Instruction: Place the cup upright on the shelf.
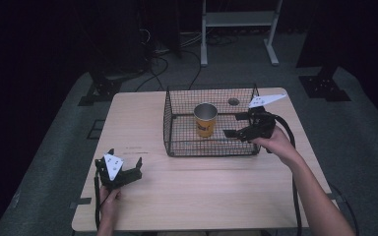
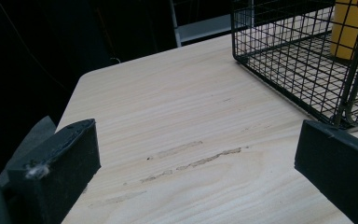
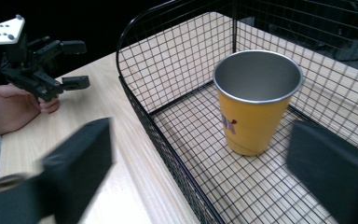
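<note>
A yellow cup [image 1: 205, 119] with a bare metal inside is seen standing upright on the floor of a black wire basket [image 1: 174, 129], at the centre of the high view. The basket rests on a pale wooden table [image 1: 197, 187], toward its far side. A small round dark mark [image 1: 233, 102] is seen on the table behind the basket's far wall.

The right gripper [image 1: 236, 125] is held at the basket's right side, centre right of the frame, with its jaws spread wide and pointed in toward the cup; nothing is gripped between them. In the right gripper view the cup [image 3: 255, 100] is seen between the two blurred jaws and apart from both, with the basket's near rim [image 3: 168, 154] crossing the lower middle of the frame in front of it.

The left gripper [image 1: 119, 167] is held low over the table at the lower left of the high view, well apart from the basket, its jaws likewise released and empty. In the left gripper view bare wood with a few scuff marks [image 2: 193, 158] lies between the jaws, and a corner of the basket [image 2: 279, 65] fills the upper right.

Beyond the table, cables [image 1: 162, 59] and a white metal stand [image 1: 238, 29] are seen on the grey floor.
</note>
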Demonstrator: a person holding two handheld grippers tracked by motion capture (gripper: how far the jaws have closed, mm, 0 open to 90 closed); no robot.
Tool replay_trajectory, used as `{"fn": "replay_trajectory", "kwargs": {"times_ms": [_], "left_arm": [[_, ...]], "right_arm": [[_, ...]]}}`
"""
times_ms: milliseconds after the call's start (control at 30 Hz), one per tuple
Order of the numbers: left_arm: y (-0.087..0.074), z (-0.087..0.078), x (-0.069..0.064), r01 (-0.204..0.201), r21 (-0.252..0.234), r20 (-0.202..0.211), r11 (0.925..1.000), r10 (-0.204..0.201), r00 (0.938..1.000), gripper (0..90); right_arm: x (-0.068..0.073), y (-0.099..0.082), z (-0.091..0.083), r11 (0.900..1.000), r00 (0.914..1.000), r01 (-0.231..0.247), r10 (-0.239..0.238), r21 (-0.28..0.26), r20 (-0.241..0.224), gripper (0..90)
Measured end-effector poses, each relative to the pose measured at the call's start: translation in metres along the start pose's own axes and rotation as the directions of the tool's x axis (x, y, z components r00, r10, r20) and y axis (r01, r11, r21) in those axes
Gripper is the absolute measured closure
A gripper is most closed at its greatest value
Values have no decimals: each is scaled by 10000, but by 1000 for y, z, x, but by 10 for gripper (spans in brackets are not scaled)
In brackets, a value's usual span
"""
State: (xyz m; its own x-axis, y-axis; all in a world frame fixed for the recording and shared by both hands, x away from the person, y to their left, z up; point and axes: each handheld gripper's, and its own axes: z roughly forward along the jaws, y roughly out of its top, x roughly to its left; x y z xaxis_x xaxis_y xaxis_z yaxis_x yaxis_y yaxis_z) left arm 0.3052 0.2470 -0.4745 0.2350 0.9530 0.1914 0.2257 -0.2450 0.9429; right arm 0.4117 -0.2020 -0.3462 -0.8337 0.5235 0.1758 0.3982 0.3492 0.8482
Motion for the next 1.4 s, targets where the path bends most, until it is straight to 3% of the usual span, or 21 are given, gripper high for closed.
{"fn": "replay_trajectory", "kwargs": {"times_ms": [1400], "left_arm": [[0,0,0,-10,14,-10,10000,10,10000,0]], "right_arm": [[15,-54,-26,9997,9996,-235,234,-37,-185,131]]}}
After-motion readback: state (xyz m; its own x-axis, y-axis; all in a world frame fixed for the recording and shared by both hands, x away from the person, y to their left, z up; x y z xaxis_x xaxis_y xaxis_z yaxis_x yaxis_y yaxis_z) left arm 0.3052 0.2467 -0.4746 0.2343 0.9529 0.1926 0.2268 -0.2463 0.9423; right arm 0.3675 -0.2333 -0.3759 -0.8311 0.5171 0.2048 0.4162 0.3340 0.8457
